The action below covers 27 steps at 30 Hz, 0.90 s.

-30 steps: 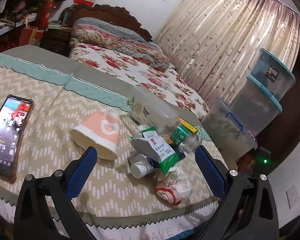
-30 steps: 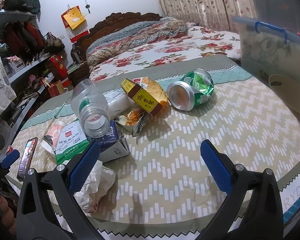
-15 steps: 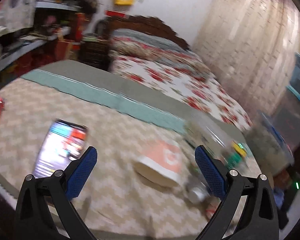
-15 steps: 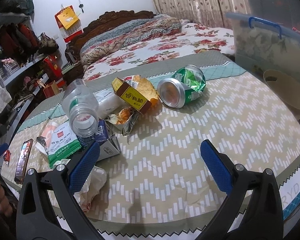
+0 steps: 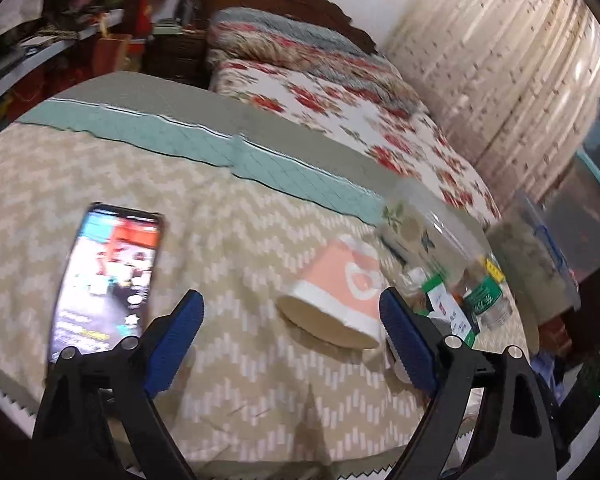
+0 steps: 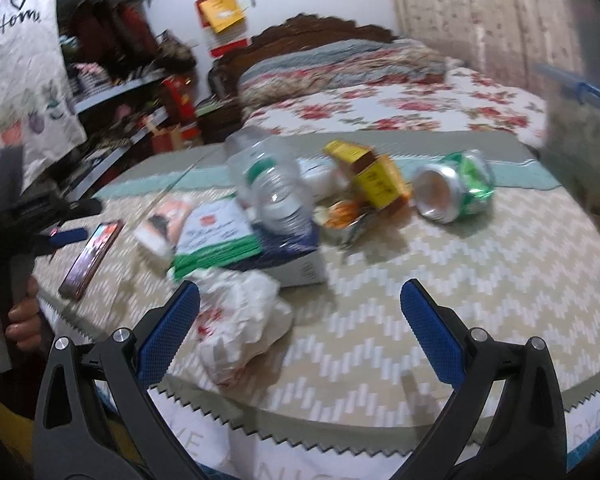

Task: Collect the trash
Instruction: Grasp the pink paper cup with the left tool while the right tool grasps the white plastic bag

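A heap of trash lies on the round table. In the right wrist view I see a crumpled white wrapper, a clear plastic bottle, a green-edged packet, a yellow box and a crushed green can. My right gripper is open, low at the table's front edge, its left finger beside the wrapper. In the left wrist view a pink paper cup lies on its side just ahead of my open left gripper, close to its right finger.
A phone with a lit screen lies left of the cup; it also shows in the right wrist view. A bed is behind the table, shelves to the left, plastic storage boxes to the right.
My left gripper swung left and then partly back, so the cup now sits near its right finger. My right gripper turned left and dropped toward the crumpled wrapper.
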{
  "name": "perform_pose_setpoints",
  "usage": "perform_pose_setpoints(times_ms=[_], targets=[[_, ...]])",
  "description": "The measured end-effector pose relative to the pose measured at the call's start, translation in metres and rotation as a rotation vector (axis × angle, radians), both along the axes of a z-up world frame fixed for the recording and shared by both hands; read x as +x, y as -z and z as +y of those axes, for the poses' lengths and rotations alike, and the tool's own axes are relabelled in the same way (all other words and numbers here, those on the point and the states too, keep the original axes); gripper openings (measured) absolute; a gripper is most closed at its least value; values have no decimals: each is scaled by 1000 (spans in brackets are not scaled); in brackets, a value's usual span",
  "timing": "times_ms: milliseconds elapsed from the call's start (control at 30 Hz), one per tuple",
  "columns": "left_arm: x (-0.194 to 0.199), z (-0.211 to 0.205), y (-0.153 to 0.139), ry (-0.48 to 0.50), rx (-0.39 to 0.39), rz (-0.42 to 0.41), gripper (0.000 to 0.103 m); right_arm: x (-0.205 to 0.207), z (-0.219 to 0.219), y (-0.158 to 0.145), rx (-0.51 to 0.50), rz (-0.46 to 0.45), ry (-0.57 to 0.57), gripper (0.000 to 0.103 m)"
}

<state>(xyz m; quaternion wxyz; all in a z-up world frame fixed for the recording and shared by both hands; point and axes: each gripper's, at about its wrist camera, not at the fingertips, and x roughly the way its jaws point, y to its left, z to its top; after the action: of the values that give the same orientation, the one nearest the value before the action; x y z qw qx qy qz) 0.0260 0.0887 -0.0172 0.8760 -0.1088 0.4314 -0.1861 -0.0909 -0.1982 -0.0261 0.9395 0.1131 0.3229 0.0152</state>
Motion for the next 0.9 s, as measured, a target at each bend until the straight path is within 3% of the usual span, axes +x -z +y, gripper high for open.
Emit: perform_pose_setpoints(times_ms=[100,233,467,500,533,633,700,767,867,900], targets=[[11,-17,10,27,33,17,84,7,6,8,10,35,-31,99],[30,-35,26,63,4,90,84,16,7,18,39,77,-40,99],[50,-69,49,154,45,126,81,26,11,27,43,118,-43,99],[51,-71,49,166,36,129,75,26,10,28,43,121,-44,99],[48,-72,49,181,34,119,59,27,11,29,39,125,-46,99],[44,-73,47,194,57,82,40,32,14,32,40,140,-52,99],[40,-69,45,205,41,69,34,35,16,34,43,149,-60,99],[37,-65,42,207,28,59,28,37,19,36,39,156,-72,95],[30,-57,37,210,-1,45,20,39,26,37,30,164,-107,72],[29,-55,34,208,-8,42,18,36,28,35,34,151,-117,55]])
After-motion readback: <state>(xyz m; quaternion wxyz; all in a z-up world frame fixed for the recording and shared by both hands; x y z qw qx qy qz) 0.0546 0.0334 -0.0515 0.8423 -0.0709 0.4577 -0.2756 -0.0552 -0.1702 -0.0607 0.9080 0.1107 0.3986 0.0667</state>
